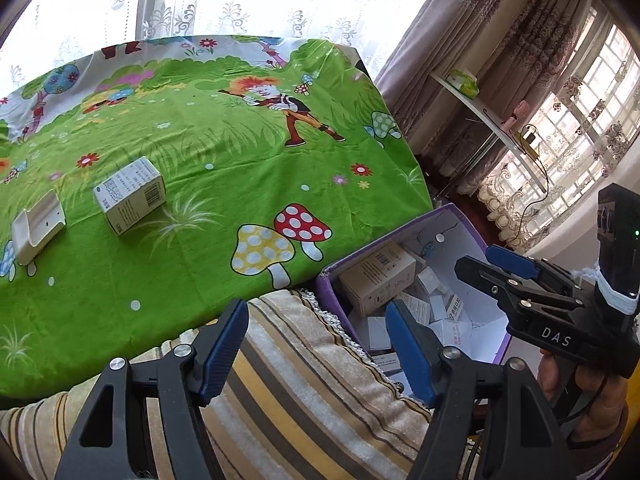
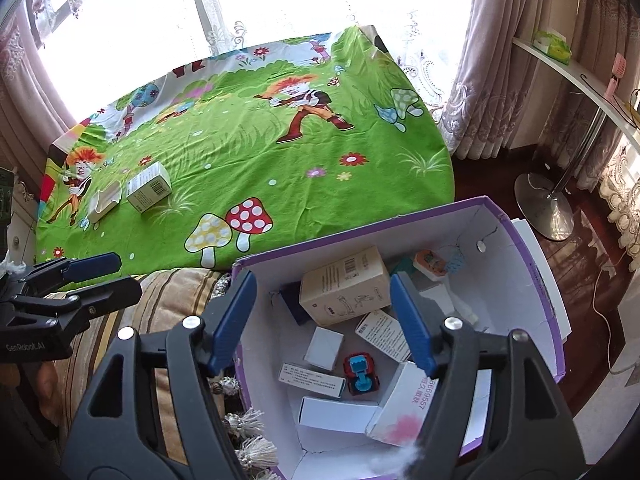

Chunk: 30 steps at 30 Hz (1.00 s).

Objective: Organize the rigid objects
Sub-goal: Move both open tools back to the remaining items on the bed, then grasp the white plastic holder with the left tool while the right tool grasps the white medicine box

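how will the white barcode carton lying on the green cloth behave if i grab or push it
The white printed cardboard carton has crisp, straight edges, so it probably stays stiff but could dent under a hard squeeze. It looks light for its size. Lying on a flat side, it should slide on the green cartoon-print cloth rather than roll.

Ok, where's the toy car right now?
In the right wrist view, the toy car lies inside the purple box, near its bottom, among small white cartons.

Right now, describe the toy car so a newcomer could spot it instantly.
Find the purple box with white inside walls, beside the green cartoon cloth. Look at its floor, among the cartons, below the big tan carton in the right wrist view. The toy car is small, red and blue, the only non-boxy, brightly coloured item among the white cartons there.
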Available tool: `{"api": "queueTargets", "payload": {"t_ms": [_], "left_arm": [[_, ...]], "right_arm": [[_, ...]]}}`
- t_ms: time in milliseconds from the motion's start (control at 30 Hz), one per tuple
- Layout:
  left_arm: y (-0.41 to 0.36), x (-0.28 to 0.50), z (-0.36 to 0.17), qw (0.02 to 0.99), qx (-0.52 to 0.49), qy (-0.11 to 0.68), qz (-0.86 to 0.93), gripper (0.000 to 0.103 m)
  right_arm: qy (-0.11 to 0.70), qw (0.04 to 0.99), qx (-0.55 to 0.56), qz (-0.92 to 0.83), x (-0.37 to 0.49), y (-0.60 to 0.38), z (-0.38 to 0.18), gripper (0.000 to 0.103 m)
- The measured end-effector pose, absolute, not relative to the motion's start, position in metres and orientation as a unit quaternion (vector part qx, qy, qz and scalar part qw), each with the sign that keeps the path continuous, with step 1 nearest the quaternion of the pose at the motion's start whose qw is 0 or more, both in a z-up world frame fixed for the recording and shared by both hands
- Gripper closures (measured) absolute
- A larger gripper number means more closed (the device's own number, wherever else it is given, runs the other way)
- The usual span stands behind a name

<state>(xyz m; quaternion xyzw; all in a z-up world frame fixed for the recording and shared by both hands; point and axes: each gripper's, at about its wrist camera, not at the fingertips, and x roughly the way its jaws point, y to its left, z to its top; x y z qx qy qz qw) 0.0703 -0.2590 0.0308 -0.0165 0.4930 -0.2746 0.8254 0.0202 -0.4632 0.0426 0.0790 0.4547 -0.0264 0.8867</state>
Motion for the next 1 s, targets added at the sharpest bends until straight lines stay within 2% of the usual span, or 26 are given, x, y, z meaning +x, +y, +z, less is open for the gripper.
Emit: {"api": "queueTargets", "payload": {"t_ms": [600,867,1000], "left_arm": [[-0.111,0.162,0.083,0.881,-0.098,0.445,-0.129,0.031],[-0.076,0.199,0.077,0.892,-0.073,0.441,-0.060,0.031],[-0.048,0.213,0.055,0.885,-0.112,0.451,-0.033,0.031]], "right_arm": [[0.410,0.909,0.029,0.061,0.112,-0.341,0.087,0.025],[0.415,0.904,0.053,0.084,0.159,-0.295,0.076,0.025],[0.418,0.903,0.060,0.081,0.182,-0.280,0.067,0.015]]}}
